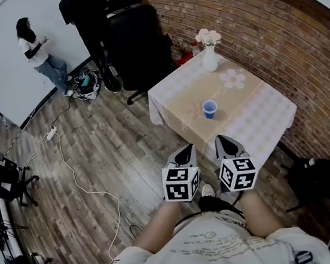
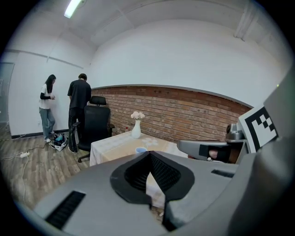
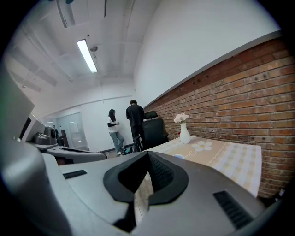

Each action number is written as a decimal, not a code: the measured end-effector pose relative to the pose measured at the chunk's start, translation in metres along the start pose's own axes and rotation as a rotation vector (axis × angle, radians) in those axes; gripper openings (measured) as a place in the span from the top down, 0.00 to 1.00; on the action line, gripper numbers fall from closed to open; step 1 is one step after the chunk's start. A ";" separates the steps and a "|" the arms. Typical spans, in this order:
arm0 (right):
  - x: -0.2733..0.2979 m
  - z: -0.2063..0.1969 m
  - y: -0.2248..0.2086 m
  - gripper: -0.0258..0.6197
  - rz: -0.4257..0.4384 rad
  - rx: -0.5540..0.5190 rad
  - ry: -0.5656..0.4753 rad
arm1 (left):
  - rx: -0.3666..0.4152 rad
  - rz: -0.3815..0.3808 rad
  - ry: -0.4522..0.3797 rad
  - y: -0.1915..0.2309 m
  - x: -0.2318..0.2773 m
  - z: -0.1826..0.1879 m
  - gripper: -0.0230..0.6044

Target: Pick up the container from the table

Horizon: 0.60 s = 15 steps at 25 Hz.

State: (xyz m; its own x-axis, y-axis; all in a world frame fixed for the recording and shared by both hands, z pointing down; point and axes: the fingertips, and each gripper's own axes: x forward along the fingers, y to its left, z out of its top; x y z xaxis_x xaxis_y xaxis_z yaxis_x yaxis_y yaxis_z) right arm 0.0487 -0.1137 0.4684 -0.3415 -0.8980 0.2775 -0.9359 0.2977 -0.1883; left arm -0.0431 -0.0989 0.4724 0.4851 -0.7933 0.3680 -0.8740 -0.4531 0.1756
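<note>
On the table (image 1: 260,122) ahead, the blue container (image 1: 209,109) stands near the cloth's middle. It is at one o'clock from my left gripper (image 1: 188,150) and about twelve from my right gripper (image 1: 224,141), apart from both. Both claws are clenched with nothing between the jaws, and they hover by the table's near edge.

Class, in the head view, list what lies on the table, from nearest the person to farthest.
blue cup → flower motif → white vase holding flowers
</note>
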 end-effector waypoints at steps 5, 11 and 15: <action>0.039 0.011 -0.021 0.96 0.019 0.001 0.028 | -0.019 0.006 0.009 0.011 0.043 0.017 0.96; 0.078 0.025 -0.053 0.96 0.028 0.013 0.047 | -0.017 0.019 0.031 0.019 0.092 0.039 0.96; 0.099 0.036 -0.076 0.96 0.032 0.019 0.059 | -0.011 0.028 0.034 0.018 0.121 0.056 0.96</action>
State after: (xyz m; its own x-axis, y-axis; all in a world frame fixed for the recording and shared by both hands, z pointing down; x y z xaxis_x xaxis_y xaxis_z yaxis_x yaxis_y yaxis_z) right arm 0.0887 -0.2371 0.4768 -0.3763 -0.8673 0.3258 -0.9228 0.3192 -0.2159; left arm 0.0013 -0.2256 0.4684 0.4594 -0.7912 0.4036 -0.8876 -0.4264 0.1744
